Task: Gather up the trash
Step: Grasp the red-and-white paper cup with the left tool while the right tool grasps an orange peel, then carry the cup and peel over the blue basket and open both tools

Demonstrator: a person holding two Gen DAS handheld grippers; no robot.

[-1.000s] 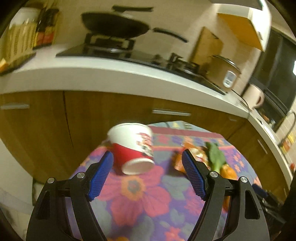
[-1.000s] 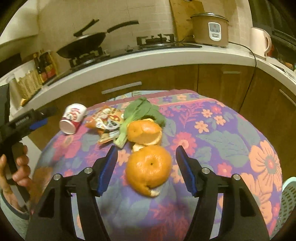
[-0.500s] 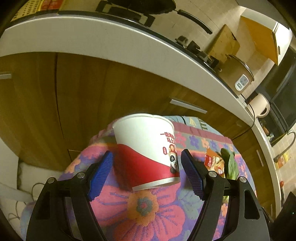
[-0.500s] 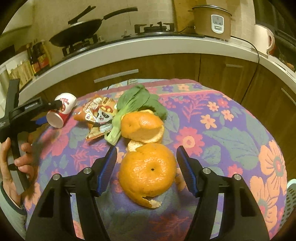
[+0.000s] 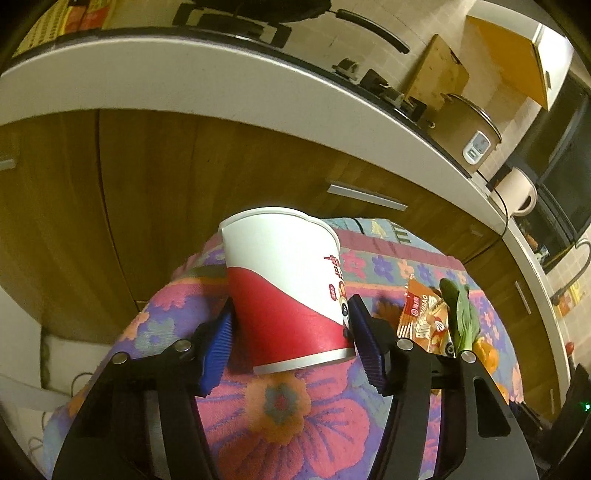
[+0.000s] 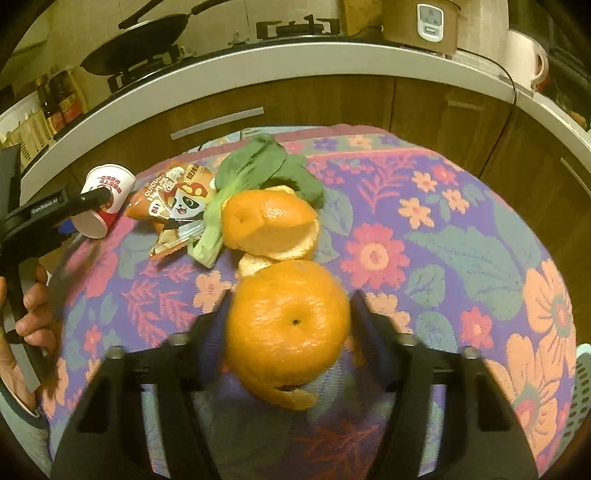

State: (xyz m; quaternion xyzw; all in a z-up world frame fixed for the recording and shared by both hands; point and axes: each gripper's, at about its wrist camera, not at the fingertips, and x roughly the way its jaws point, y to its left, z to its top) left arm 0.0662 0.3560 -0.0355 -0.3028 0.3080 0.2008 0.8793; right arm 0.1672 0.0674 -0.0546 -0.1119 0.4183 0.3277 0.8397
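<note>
A red and white paper cup (image 5: 284, 295) lies tipped on the flowered tablecloth (image 5: 295, 424) near its far left edge. My left gripper (image 5: 291, 302) straddles it, jaws closing, and both blue pads touch its sides. The same cup (image 6: 110, 181) shows at the left of the right wrist view. A hollow orange peel (image 6: 288, 328) sits between the fingers of my right gripper (image 6: 291, 299). Its jaws are closing and the pads meet the peel's sides. A second orange peel (image 6: 269, 225), a green leaf (image 6: 262, 162) and an orange snack wrapper (image 6: 177, 195) lie just beyond.
A wooden cabinet front (image 5: 110, 177) and a white counter (image 5: 184, 77) with a stove and wok rise just behind the table. A rice cooker (image 6: 424, 22) and a kettle (image 6: 524, 62) stand on the counter. A pale slotted basket (image 6: 583, 387) shows at the right edge. A hand (image 6: 26, 314) holds the left gripper's handle.
Both grippers came down and forward onto their items. The left jaws narrowed around the cup and the right jaws narrowed around the near orange peel.
</note>
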